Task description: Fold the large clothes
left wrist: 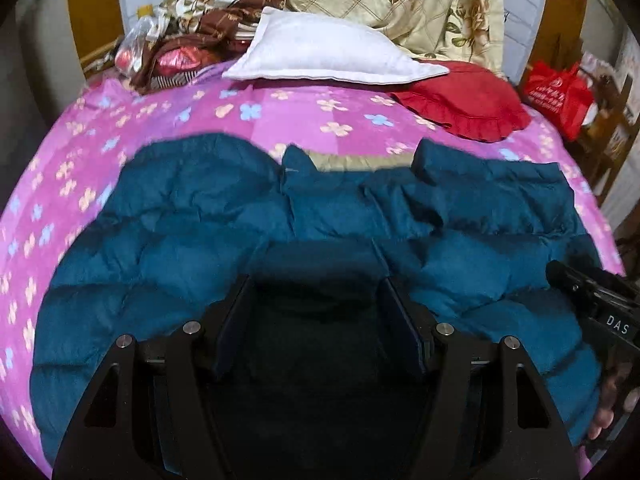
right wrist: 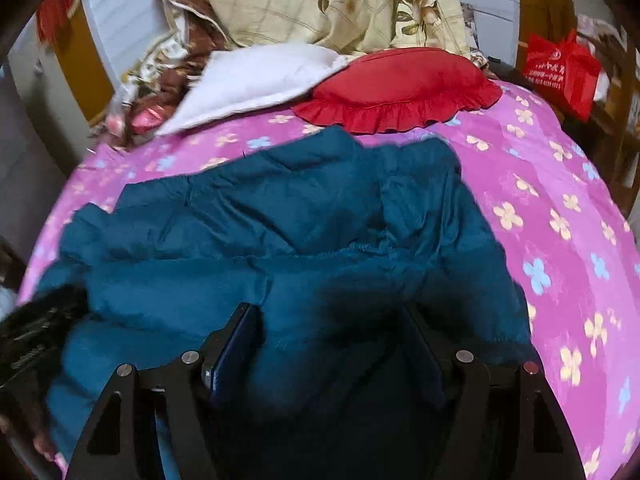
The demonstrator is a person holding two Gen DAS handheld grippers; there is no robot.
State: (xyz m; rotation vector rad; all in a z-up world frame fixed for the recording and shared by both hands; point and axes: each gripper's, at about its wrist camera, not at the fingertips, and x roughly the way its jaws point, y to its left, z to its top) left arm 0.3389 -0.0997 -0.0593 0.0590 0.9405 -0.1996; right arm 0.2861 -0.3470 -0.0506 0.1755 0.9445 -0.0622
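Observation:
A teal quilted puffer jacket [left wrist: 224, 220] lies spread on the pink flowered bedspread [left wrist: 280, 112], collar toward the pillows, its beige lining showing at the neck. My left gripper [left wrist: 320, 280] is open, its jaws wide apart just over the jacket's near hem, with fabric between them but not pinched. My right gripper [right wrist: 332, 312] is open too, low over the jacket [right wrist: 280, 216] near its right side, fabric bulging between the jaws. The right gripper also shows at the right edge of the left wrist view [left wrist: 592, 296].
A white pillow [left wrist: 320, 52] and a red frilled cushion [left wrist: 468, 100] lie at the head of the bed. Floral bedding [left wrist: 400, 4] is piled behind them. A red bag [left wrist: 560, 92] hangs at the right. Bare bedspread [right wrist: 560, 220] lies right of the jacket.

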